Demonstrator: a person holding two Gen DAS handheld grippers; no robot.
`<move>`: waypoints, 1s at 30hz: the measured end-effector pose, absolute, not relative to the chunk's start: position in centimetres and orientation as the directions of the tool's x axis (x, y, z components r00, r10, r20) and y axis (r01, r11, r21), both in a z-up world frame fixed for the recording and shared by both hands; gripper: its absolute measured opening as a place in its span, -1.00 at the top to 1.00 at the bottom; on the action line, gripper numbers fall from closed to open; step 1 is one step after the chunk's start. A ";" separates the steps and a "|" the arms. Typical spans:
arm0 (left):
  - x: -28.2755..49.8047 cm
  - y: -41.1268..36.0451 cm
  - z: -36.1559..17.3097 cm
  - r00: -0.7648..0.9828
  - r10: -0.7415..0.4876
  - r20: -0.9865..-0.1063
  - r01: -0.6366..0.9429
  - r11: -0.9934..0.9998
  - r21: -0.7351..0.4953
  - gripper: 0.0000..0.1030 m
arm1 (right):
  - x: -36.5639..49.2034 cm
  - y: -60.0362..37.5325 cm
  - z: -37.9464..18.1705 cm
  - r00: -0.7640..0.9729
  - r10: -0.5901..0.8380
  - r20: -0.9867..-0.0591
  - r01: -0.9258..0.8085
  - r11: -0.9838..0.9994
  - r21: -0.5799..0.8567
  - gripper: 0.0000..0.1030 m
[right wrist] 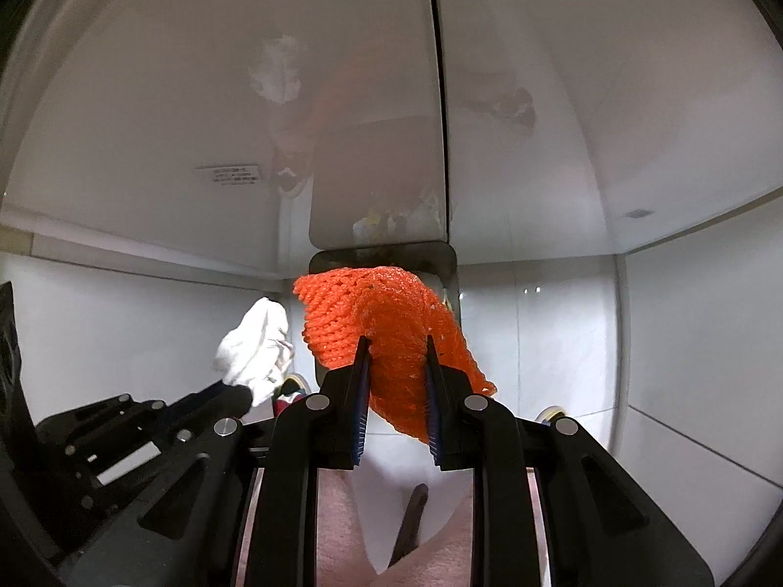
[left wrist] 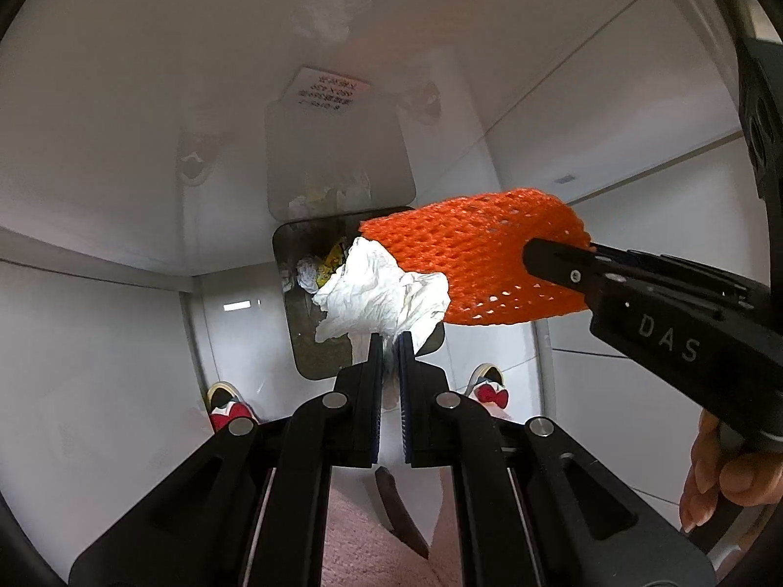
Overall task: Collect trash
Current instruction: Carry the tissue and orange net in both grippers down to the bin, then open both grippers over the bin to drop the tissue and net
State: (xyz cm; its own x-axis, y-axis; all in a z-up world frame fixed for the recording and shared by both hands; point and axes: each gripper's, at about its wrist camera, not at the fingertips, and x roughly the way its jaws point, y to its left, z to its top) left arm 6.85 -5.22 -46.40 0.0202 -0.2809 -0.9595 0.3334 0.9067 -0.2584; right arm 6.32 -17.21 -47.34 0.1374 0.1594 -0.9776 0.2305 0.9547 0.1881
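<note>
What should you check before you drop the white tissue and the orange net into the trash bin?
1. Left gripper shut on the tissue: ok.
2. Right gripper shut on the orange net: ok.
3. Trash bin open, with trash already inside: ok.
4. Tissue over the bin opening: looks ok from the left wrist view.
5. Net over the bin opening: cannot tell; the net hides most of the bin in the right wrist view.
6. The two grippers clear of each other: ok, close but apart.
</note>
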 end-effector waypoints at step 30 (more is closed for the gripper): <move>9.0 -5.1 -47.2 0.004 -0.284 -0.959 0.312 0.911 -0.268 0.26 | 9.2 -17.4 -48.6 0.133 0.217 -0.967 0.255 0.935 0.245 -0.26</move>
